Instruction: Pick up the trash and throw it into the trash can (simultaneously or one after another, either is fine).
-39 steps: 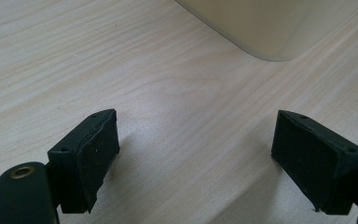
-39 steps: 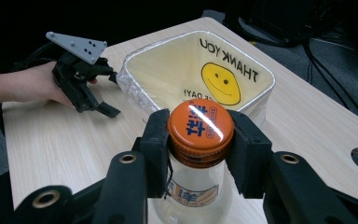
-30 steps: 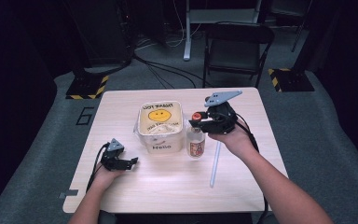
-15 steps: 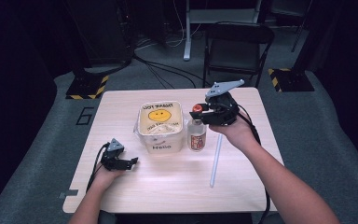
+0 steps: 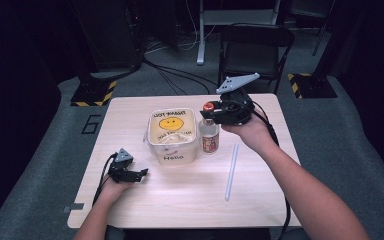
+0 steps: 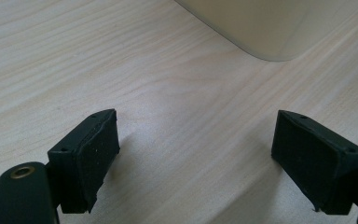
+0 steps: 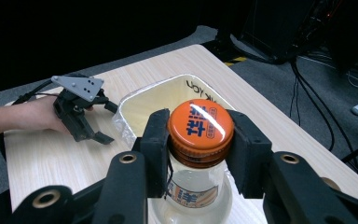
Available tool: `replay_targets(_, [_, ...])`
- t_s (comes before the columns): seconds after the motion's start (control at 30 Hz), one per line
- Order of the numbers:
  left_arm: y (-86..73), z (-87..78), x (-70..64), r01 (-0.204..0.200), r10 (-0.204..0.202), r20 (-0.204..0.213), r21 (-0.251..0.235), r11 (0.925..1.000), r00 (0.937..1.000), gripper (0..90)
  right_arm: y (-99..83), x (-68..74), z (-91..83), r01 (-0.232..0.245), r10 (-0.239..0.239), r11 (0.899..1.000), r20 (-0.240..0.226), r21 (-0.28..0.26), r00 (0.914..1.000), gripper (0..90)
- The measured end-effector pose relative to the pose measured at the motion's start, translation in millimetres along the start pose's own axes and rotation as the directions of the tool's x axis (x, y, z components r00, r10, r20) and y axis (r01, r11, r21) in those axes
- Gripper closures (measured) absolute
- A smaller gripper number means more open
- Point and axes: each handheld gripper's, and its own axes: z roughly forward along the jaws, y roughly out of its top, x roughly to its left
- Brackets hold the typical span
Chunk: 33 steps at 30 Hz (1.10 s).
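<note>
— Between the right gripper's jaws, what sat there?
— The orange cap of the clear bottle, pinched at both sides. A second before, that bottle was tilted under the hand; now it stood upright on the desk beside the tub, so it seemed placed.
— And the left gripper?
— Jaws wide apart, holding nothing, low over bare desk.

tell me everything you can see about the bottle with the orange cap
The bottle is small, clear and looks like glass, with a red-printed label and an orange cap bearing white characters. It stands upright on the table, beside the tub. The right gripper clamps its fingers on the cap's sides.
</note>
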Motion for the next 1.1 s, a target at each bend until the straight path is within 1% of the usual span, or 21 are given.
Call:
replay_targets(0.07, [-0.1,0.1,-0.3,0.005,-0.005,0.002,0.0,1.0,1.0,14.7,3.5,-0.6,-0.9,0.009,-0.009,1.0,-0.004,-0.004,1.0,61.7])
replay_targets(0.23, [-0.2,0.1,-0.5,0.008,-0.008,0.006,0.0,1.0,1.0,14.7,9.7,0.9,-3.6,0.011,-0.011,1.0,-0.002,-0.004,0.9999,61.7])
replay_targets(0.27, [-0.1,0.0,-0.4,0.006,-0.006,0.005,0.0,1.0,1.0,14.8,11.4,0.9,-4.4,0.021,-0.021,1.0,-0.002,-0.005,0.9998,61.7])
replay_targets(0.37, [-0.1,0.0,-0.4,0.006,-0.006,0.005,0.0,1.0,1.0,14.7,15.4,1.1,-5.8,0.028,-0.028,1.0,-0.001,-0.011,0.9996,61.7])
replay_targets(0.77, [-0.1,0.0,-0.3,0.004,-0.004,0.004,0.001,1.0,1.0,14.7,30.3,0.0,-9.2,0.029,-0.029,0.999,0.003,-0.027,0.9996,61.7])
replay_targets(0.87, [-0.1,0.0,-0.3,0.004,-0.004,0.004,0.001,1.0,1.0,14.7,34.0,-0.3,-9.2,0.036,-0.036,0.999,0.005,-0.027,0.9993,61.7])
replay_targets(0.93, [0.2,-0.3,0.1,-0.004,0.004,0.001,0.006,1.0,1.0,14.7,36.1,0.0,-9.1,0.039,-0.039,0.999,0.006,-0.029,0.9992,61.7])
replay_targets(0.97, [0.1,-0.1,-0.5,0.005,-0.005,0.003,0.004,1.0,1.0,14.7,37.2,0.0,-8.8,0.044,-0.044,0.999,0.006,-0.032,0.999,61.7])
replay_targets(1.03, [0.3,-0.3,0.2,-0.005,0.005,0.002,0.006,1.0,1.0,14.8,39.0,0.2,-7.9,0.04,-0.04,0.999,0.005,-0.034,0.9992,61.7])
replay_targets(1.1, [0.2,-0.1,-0.2,0.0,0.0,0.003,0.004,1.0,1.0,14.7,41.2,0.2,-5.9,0.035,-0.035,0.999,0.004,-0.036,0.9994,61.7])
